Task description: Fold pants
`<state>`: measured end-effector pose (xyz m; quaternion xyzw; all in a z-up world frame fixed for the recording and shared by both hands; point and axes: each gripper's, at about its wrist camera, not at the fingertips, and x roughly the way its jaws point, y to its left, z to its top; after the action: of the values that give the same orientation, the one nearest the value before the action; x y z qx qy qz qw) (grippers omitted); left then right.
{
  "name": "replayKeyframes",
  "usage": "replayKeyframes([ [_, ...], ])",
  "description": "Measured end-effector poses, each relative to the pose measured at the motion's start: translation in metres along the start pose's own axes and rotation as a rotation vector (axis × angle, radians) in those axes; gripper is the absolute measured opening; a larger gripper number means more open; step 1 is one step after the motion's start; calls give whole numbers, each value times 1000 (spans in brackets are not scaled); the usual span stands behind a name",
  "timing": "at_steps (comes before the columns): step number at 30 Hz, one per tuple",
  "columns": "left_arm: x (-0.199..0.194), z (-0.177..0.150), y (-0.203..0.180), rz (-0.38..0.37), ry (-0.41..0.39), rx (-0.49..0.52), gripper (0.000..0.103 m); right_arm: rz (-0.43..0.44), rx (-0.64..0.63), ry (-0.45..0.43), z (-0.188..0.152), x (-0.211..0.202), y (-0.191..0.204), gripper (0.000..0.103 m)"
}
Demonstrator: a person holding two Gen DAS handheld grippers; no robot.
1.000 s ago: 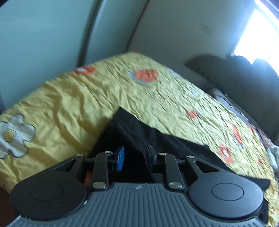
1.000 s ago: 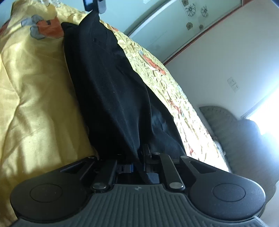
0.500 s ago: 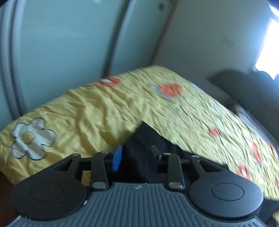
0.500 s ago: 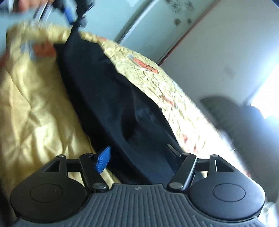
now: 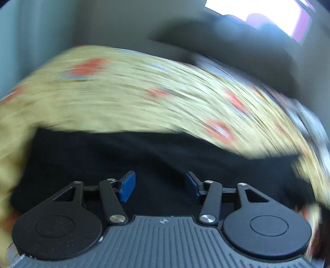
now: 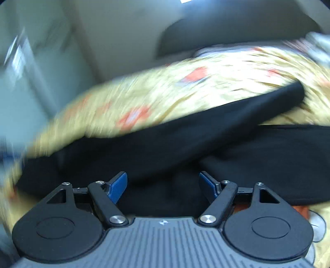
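Black pants [image 5: 156, 156] lie spread on a yellow flowered bedspread [image 5: 144, 99]. In the left wrist view my left gripper [image 5: 159, 184] hovers over the dark cloth, its jaws opening, and nothing sits between the blue pads [image 5: 127, 184]. From the right wrist view the pants [image 6: 185, 134] run as two overlapping black bands toward the right. There my right gripper [image 6: 163, 186] also has its jaws opening above the cloth, pads [image 6: 117, 186] apart and pressing on nothing. Both views are blurred by motion.
The bedspread [image 6: 185, 90] covers the bed all around the pants. A dark headboard or sofa back [image 5: 237, 45] stands behind the bed, below a bright window [image 5: 268, 18]. Pale wardrobe doors [image 6: 31, 72] line the left side.
Both grippers have let go of the pants and opened wide. Each has swung and rolled, so the pants now lie across the views instead of running away from the fingers.
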<state>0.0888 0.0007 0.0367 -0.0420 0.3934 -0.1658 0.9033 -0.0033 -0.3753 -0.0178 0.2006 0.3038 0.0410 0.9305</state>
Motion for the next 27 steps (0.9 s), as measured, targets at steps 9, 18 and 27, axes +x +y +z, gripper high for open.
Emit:
replayKeyframes([
  [9,61,-39,-120,-172,60,547,64,47,505,-103,47,26,-107,78],
  [18,89,-54,-131,-175,94,588,65,48,594,-78,86,62,-121,79],
  [27,99,-43,-128,-187,99,499,67,45,460,-8,149,138,-103,82],
])
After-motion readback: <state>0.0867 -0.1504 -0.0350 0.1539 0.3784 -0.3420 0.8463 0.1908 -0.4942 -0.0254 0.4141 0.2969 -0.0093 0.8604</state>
